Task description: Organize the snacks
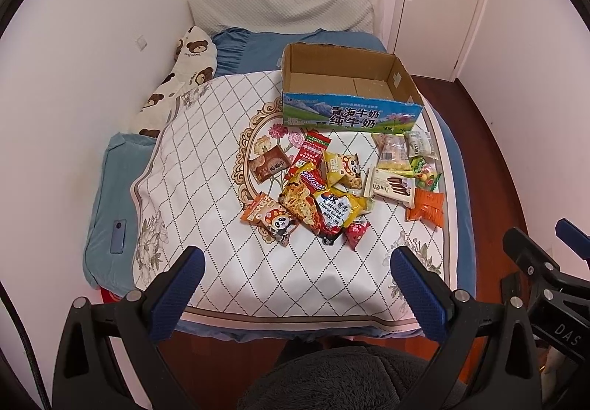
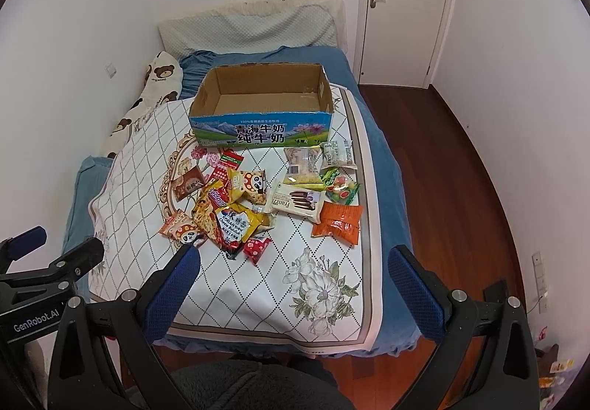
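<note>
Left wrist view: left gripper (image 1: 297, 264) spread wide, empty, above near bed (image 1: 236, 273) edge; one open cardboard box (image 1: 350, 92) at far end of quilt; roughly fourteen snack packets (image 1: 332, 185) scattered just before it, none inside. Right wrist view: right gripper (image 2: 293, 264) likewise spread, empty; one orange packet (image 2: 337, 223) at pile's right edge.

Matt cardboard box (image 2: 258, 103), glossy wrappers (image 2: 236, 221)
</note>
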The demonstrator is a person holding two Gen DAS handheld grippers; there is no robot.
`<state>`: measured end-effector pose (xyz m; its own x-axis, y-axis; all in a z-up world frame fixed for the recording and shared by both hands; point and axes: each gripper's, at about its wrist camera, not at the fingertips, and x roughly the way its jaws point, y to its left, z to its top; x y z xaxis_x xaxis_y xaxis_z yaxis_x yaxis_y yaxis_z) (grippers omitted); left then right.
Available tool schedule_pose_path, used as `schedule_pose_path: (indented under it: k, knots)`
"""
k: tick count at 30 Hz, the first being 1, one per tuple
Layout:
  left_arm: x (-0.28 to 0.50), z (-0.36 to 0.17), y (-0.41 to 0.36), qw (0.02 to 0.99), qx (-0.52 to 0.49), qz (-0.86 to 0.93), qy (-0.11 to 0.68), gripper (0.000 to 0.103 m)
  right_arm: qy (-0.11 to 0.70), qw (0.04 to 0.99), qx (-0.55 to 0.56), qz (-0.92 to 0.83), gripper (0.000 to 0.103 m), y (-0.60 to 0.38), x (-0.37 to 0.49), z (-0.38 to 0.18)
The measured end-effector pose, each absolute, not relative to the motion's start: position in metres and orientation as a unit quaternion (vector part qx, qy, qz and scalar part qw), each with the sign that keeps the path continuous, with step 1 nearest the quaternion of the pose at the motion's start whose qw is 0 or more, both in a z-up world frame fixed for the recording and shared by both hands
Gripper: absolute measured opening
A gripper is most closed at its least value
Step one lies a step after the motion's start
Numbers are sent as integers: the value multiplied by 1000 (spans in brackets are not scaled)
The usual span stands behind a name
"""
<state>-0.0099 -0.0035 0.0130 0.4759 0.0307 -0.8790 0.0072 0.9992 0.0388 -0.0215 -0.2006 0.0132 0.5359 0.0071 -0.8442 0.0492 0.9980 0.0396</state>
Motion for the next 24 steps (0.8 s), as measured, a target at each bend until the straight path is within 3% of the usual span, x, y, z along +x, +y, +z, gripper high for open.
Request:
schedule_pose_path:
  k: [24]
  knots:
    - [-16, 19, -11, 861, 17, 6, 508, 103, 473, 881, 28, -12, 103, -204, -25, 23]
